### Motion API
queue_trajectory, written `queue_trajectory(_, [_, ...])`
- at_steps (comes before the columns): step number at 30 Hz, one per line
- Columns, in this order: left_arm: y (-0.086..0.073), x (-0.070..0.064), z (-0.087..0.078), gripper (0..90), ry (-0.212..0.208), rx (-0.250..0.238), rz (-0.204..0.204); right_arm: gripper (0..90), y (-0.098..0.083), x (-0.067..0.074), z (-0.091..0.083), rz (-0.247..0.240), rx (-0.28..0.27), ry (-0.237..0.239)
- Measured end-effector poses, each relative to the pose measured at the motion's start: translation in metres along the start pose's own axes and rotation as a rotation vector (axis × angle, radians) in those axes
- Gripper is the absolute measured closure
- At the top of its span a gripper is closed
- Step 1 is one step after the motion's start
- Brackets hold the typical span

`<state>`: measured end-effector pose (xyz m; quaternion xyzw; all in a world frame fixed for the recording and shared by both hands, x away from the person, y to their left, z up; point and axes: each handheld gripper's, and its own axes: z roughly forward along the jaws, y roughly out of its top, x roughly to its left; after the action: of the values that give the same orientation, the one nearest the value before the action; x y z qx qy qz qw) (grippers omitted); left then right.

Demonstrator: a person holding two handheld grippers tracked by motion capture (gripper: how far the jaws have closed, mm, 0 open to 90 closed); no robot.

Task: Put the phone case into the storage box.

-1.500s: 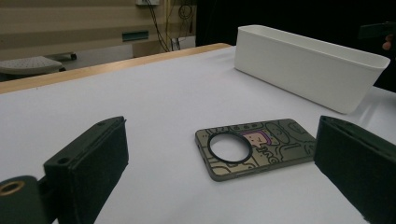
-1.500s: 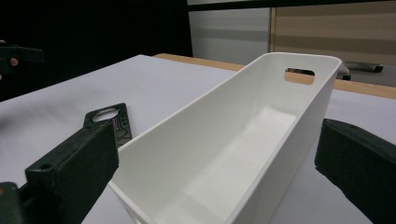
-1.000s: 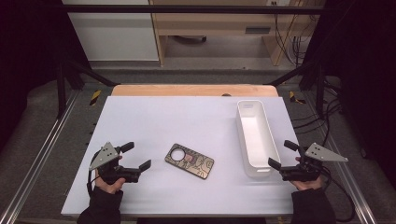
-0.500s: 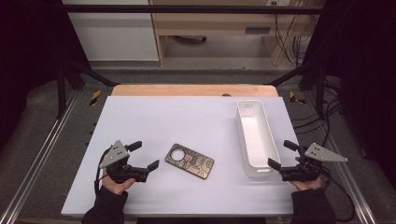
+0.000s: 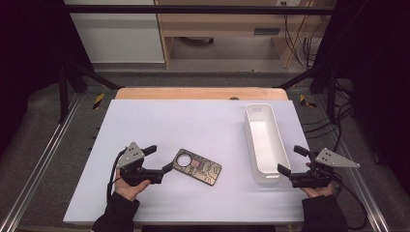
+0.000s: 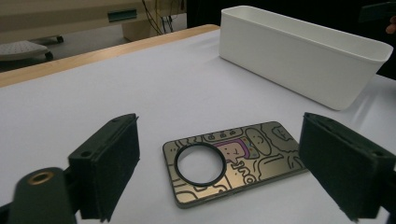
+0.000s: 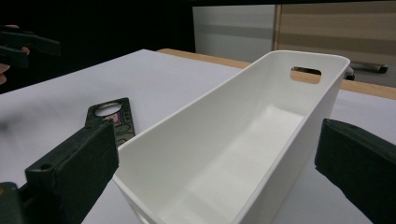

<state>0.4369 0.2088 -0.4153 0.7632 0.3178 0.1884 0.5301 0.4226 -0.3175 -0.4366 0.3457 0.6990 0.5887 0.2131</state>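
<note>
From the high view, the flat, dark rectangular phone case with gold cartoon line art and a round black-ringed camera hole [image 5: 197, 166] lies flat on the white table surface [image 5: 193, 121], near the front edge and left of its middle. Its long axis runs aslant, the holed end towards the front left corner and the other end towards the right edge.

The left gripper view brings out what the high view leaves faint: a small purple patch in the drawing beside the ring, and bare table showing through the hole.

The left gripper [image 5: 159, 159] sits just beside the case's holed end, one jaw tip close to its corner. Its jaws have just been closing a little yet stand wide apart, and the left gripper view shows the case lying ahead of them, untouched.

The long white plastic bin [image 5: 263, 140] stands along the right edge, well apart from the case, lengthwise from front to back. The right gripper view shows its bare inside and a slot handle in the far wall.

The right gripper [image 5: 295, 160], jaws spread and holding nothing, rests at the bin's near end by the front right corner.
</note>
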Motion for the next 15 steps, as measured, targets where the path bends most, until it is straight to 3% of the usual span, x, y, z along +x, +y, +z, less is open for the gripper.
queue_trajectory(15, [0.013,-0.015,0.021,35.8,0.004,0.03,0.015,0.2,0.0,0.0,0.0,-0.006,0.005,0.005])
